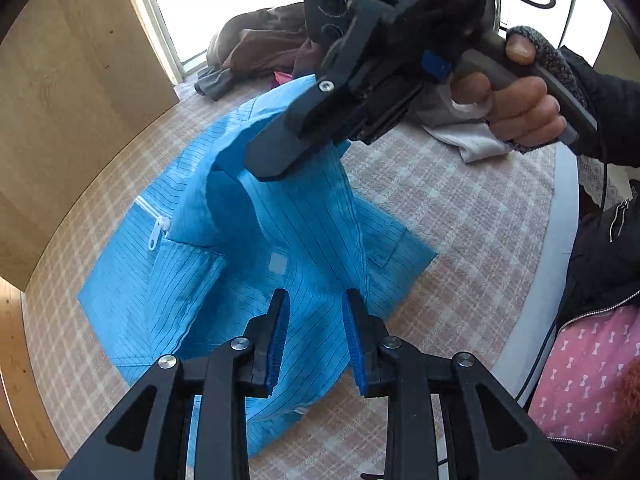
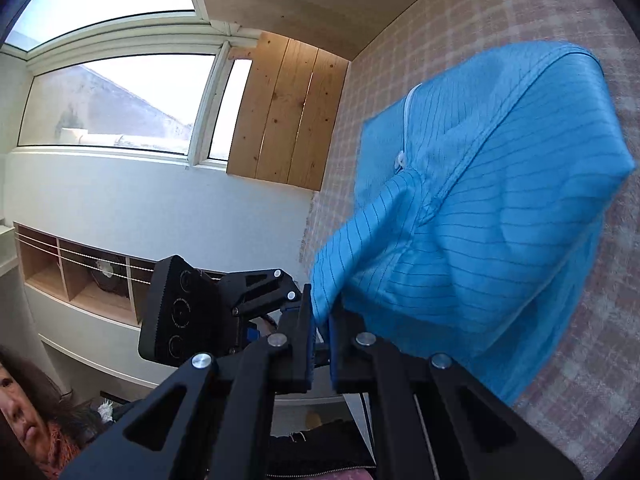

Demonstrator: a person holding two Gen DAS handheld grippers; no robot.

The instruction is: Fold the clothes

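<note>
A bright blue pin-striped garment (image 1: 192, 296) with a white zipper (image 1: 154, 232) lies on the plaid bed cover (image 1: 440, 208). One part of it is pulled up into a peak. My right gripper (image 1: 268, 164), held in a hand (image 1: 516, 108), is shut on that raised fold. In the right wrist view its fingers (image 2: 323, 316) pinch the cloth's edge, and the garment (image 2: 480, 220) hangs away from them. My left gripper (image 1: 316, 296) points down over the garment's near part. Its blue pads (image 1: 276, 344) stand apart, with flat cloth showing in the gap.
A heap of brown and grey clothes (image 1: 260, 44) lies at the far end by the window, and a white cloth (image 1: 472, 136) sits beside the hand. A wooden board (image 1: 80, 100) borders the left. At the bed's right edge (image 1: 560, 280) stands the person's dark jacket and pink top (image 1: 592, 368).
</note>
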